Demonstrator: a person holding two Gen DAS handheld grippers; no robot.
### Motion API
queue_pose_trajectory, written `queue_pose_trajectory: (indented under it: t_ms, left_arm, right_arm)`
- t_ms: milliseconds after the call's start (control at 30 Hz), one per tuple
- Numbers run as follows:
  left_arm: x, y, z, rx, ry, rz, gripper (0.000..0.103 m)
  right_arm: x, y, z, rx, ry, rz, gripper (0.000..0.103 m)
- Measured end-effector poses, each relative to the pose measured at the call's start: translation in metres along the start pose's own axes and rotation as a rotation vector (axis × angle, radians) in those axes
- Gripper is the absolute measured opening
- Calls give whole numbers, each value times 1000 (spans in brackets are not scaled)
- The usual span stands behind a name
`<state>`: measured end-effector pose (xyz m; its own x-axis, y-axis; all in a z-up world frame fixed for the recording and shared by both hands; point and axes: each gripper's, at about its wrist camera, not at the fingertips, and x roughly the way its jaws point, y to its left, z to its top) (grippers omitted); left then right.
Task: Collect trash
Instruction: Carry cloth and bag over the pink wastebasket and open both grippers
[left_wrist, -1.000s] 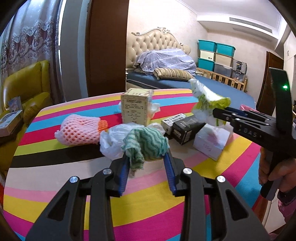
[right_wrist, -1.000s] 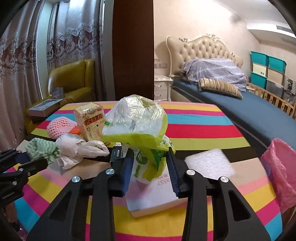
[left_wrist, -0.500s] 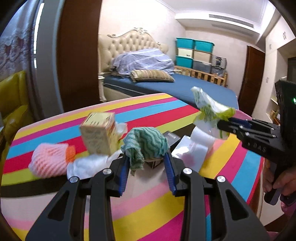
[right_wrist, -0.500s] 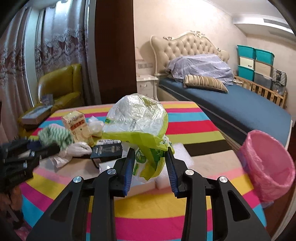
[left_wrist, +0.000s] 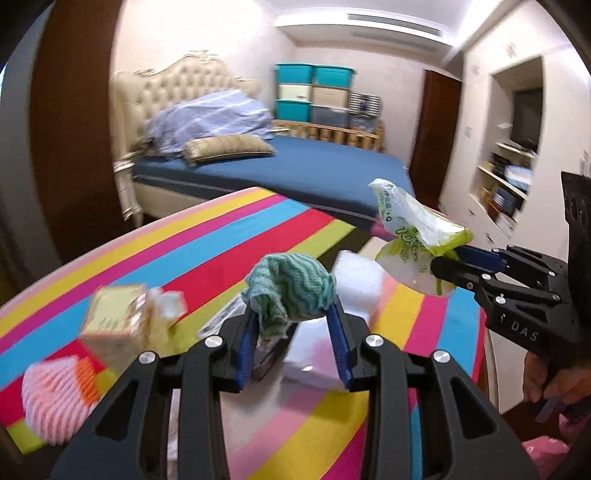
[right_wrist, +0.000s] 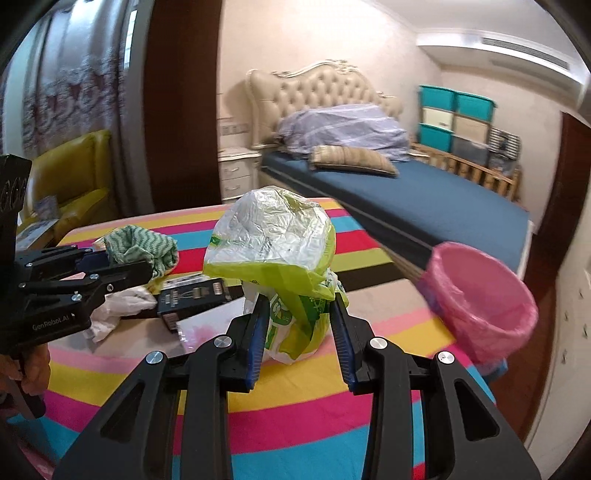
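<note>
Pink bin (right_wrist: 480, 302) now nearer, beside table (right_wrist: 332, 406).

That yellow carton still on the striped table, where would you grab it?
Judging roughly, since it is blurred: the yellow carton stands upright with flat sides, so bring the fingers from above and close them across two opposite faces near the top, clear of the white crumpled paper beside it.

Pink-lined trash bin (right_wrist: 480, 299) stands off the striped table (right_wrist: 369, 398) at its right edge, mouth unobstructed. Near right table stripes bare. Left half cluttered: black box (right_wrist: 192, 299), white tissue pack (right_wrist: 207, 325), yellow carton (left_wrist: 114, 325), pink foam net (left_wrist: 55, 398). Left tool (right_wrist: 122, 266) blocks that side.
</note>
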<state>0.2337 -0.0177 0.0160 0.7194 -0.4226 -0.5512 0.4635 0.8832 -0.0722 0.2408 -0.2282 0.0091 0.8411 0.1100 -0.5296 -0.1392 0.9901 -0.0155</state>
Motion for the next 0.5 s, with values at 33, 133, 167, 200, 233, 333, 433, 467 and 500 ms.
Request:
queue_pose_trajectory:
  t_ms: [33, 133, 167, 200, 233, 333, 433, 467, 500]
  left_arm:
    - [4, -5, 3, 14, 2, -20, 35]
    - [20, -20, 14, 22, 7, -90, 35]
    - [25, -24, 17, 16, 8, -110, 35]
    - [30, -29, 21, 11, 5, -126, 35]
    - [37, -37, 27, 13, -3, -136, 35]
    - [58, -58, 39, 19, -2, -162, 35]
    - [85, -86, 53, 37, 6, -190, 35]
    - [93, -94, 59, 44, 7, -195, 35]
    - [102, -103, 65, 54, 8, -205, 35]
  right_arm:
    - [-1, -5, -1, 10, 0, -15, 35]
    - [-5, -30, -1, 50, 0, -59, 35]
    - [-7, -42, 0, 61, -3, -73, 35]
    - [-9, -51, 1, 62, -7, -89, 35]
    - [-11, -59, 0, 62, -11, -100, 35]
    - [-14, -92, 1, 76, -24, -139, 35]
    - [-18, -128, -2, 107, -31, -179, 35]
    - [-20, -141, -4, 121, -39, -193, 35]
    - [-21, -153, -4, 136, -42, -201, 35]
